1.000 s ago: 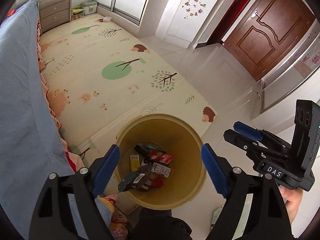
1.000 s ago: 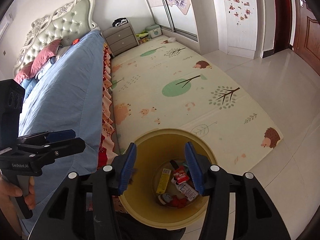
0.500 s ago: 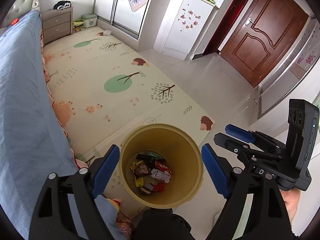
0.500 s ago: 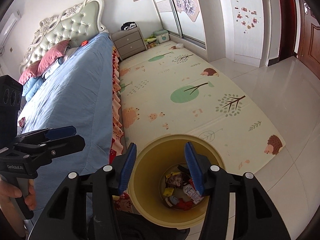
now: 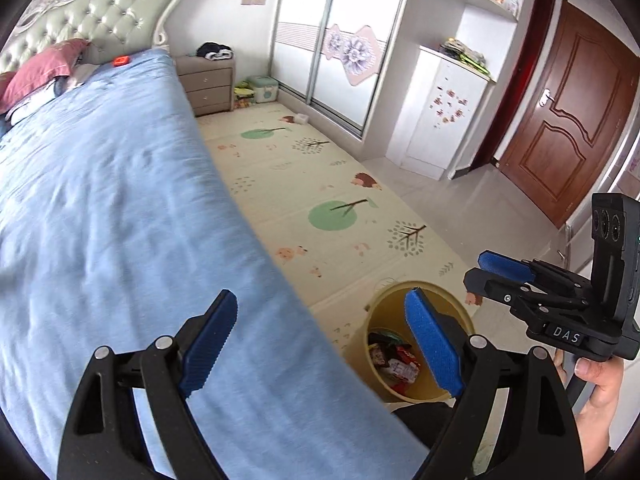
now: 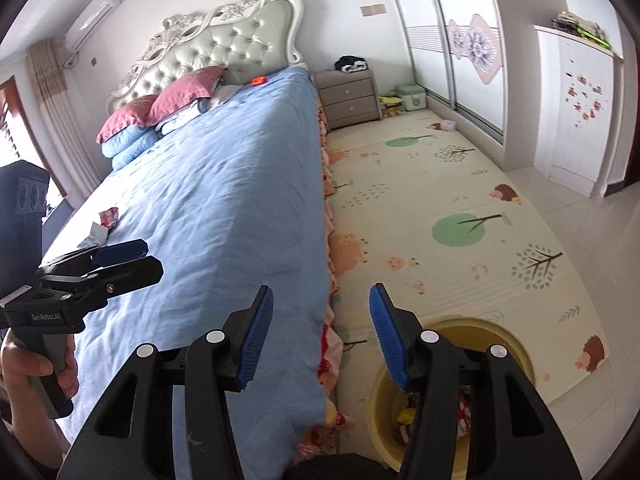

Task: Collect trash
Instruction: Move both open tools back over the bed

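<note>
A yellow bin (image 5: 387,293) with several wrappers (image 5: 394,360) in it stands on the floor beside the blue bed (image 5: 100,200). My left gripper (image 5: 320,296) hovers over the bed's edge. Its jaws are opening and nothing is between them. My right gripper (image 6: 320,290) is open and empty above the bed's frilled side, with the bin (image 6: 480,338) low on its right. Two crumpled wrappers (image 6: 105,222) lie on the bed's far left side, beyond the left gripper (image 6: 146,258). A small red thing (image 6: 258,81) lies near the headboard. The right gripper (image 5: 476,270) shows at the right of the left wrist view.
A patterned play mat (image 5: 320,184) covers the floor beside the bed. At its far end stand a grey nightstand (image 5: 208,84) and a small box (image 5: 262,88). Sliding wardrobe doors, a white cabinet (image 5: 440,112) and a brown door (image 5: 568,128) line the right side. Pillows (image 6: 180,92) are stacked by the headboard.
Both grippers rose and swung from above the bin toward the bed. The bin slid to the lower right of both views, and the bed and headboard came into sight.
</note>
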A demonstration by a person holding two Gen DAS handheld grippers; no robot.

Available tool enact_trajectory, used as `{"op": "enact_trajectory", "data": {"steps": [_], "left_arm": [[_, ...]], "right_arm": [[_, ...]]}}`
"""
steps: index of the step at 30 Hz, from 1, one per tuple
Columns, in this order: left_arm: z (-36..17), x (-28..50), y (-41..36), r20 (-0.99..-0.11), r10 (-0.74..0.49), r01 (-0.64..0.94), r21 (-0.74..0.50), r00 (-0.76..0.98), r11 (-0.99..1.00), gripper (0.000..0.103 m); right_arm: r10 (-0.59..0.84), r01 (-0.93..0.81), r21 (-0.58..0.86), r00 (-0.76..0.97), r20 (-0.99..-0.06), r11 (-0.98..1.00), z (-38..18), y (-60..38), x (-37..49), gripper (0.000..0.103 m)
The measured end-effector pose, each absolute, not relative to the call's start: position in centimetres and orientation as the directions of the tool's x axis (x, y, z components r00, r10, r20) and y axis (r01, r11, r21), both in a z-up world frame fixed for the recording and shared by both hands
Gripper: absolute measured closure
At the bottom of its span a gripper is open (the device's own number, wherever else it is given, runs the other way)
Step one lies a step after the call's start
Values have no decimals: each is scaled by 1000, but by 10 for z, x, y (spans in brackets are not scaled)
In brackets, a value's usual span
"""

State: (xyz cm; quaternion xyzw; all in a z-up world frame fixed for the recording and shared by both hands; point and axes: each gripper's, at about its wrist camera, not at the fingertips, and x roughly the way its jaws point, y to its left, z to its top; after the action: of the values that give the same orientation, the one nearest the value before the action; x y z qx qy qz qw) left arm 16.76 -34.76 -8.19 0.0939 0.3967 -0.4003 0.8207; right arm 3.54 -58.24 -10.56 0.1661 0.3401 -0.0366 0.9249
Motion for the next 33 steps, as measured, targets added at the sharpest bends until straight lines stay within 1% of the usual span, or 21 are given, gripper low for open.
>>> {"op": "enact_trajectory", "data": {"steps": [10, 17, 21, 28, 33], "left_arm": [[-67, 233, -189, -702, -480, 528, -173, 526, 831, 17], [-65, 272, -86, -689, -398, 388, -181, 605, 904, 17], [-69, 294, -39, -690, -351, 318, -182, 633, 930, 16], [-81, 328, 27, -684, -308, 239, -198, 661, 951, 16], [-89, 354, 63, -674, -294, 179, -236, 678, 955, 16]], "right_arm": [[245, -77, 282, 738, -629, 956, -87, -442, 136, 53], [378, -261, 275, 698, -608, 925, -76, -345, 199, 53], [446, -382, 241, 663, -601, 892, -68, -285, 233, 53], [473, -490, 167, 610, -636, 856, -71, -210, 293, 53], [469, -527, 126, 590, -658, 840, -88, -187, 335, 53]]}}
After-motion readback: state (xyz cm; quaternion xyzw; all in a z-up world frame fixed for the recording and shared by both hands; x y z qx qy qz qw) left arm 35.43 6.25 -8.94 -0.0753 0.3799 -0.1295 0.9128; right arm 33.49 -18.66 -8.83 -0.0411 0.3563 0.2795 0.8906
